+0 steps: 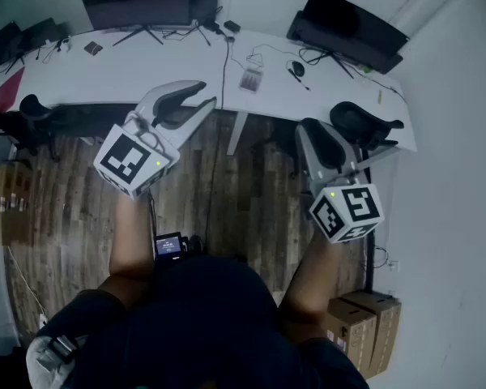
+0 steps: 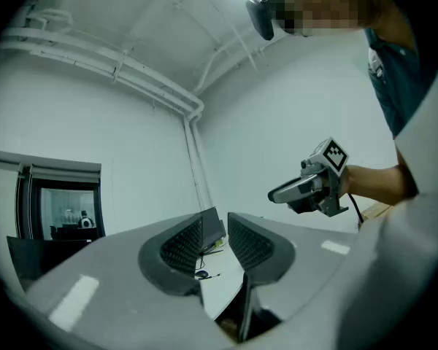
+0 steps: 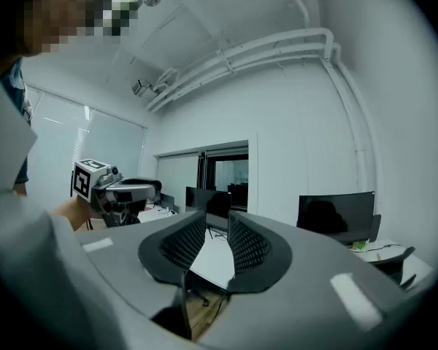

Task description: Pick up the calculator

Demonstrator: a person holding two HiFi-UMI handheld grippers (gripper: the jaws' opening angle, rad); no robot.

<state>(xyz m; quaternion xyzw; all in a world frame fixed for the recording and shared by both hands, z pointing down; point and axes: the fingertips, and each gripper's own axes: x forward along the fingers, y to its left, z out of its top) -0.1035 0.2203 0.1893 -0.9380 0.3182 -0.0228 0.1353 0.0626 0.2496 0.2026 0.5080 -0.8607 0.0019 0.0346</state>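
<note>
We hold both grippers up in the air over the wood floor [image 1: 227, 197], and they touch nothing. Our left gripper [image 1: 196, 104] has its jaws a little bit apart, with nothing between them. Our right gripper [image 1: 328, 140] also shows a thin gap with nothing in it. The calculator [image 1: 251, 79] lies on the white desk [image 1: 146, 70], just beside a black cable [image 1: 224, 63], well apart from both grippers.

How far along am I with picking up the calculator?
Nothing is done yet: the calculator lies untouched on the white desk. Nothing is in hand: the left gripper and right gripper are both open, empty and held short of the desk. Left to do: reach it, close on it, lift.
</note>
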